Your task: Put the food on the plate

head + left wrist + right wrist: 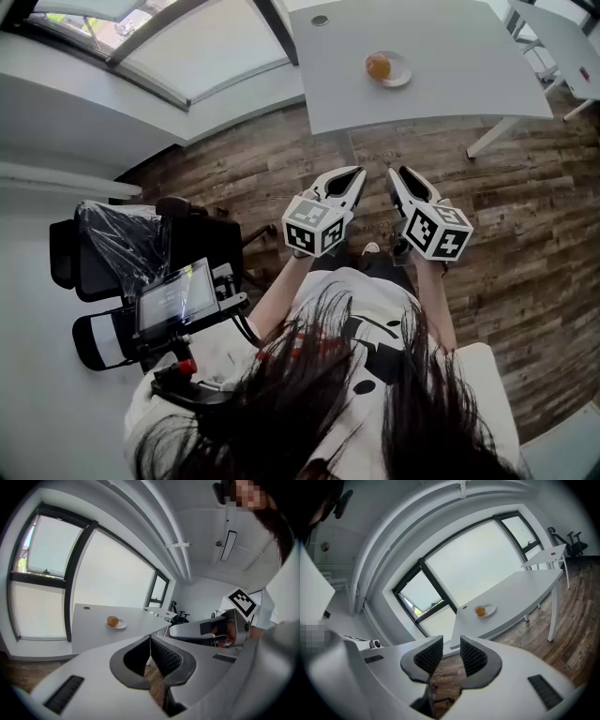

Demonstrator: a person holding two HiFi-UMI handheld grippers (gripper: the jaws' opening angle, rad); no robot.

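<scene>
So you've got both claws tucked in close to your body, side by side over the brown wood-plank floor (pixel 525 216), noses pointing forward toward the white tabletop (pixel 450 89). The left claw (pixel 354 176) and the right claw (pixel 399 174) sit just beside each other at about the same height, tips leaning in toward one another a bit.

In the left gripper view, the left claw (pixel 150 638) has its ribbed pads pressed together at the tips, with nothing in there. In the right gripper view, the right claw (pixel 451 641) is drawn in too, with just a thin slit between the pads, and it's empty.

The round orange piece of food (pixel 378 66) is sitting on the small white plate (pixel 400 75) out on the tabletop, well apart from both claws.

Stuff you can't really see: your hands are tucked behind the black-and-white marker cubes (pixel 314 228), and your dark hair (pixel 309 412) covers most of the bottom of the head view, including a good part of your arms. The tabletop runs off the top edge of the picture. The food is too small in every view to say what it actually is.
</scene>
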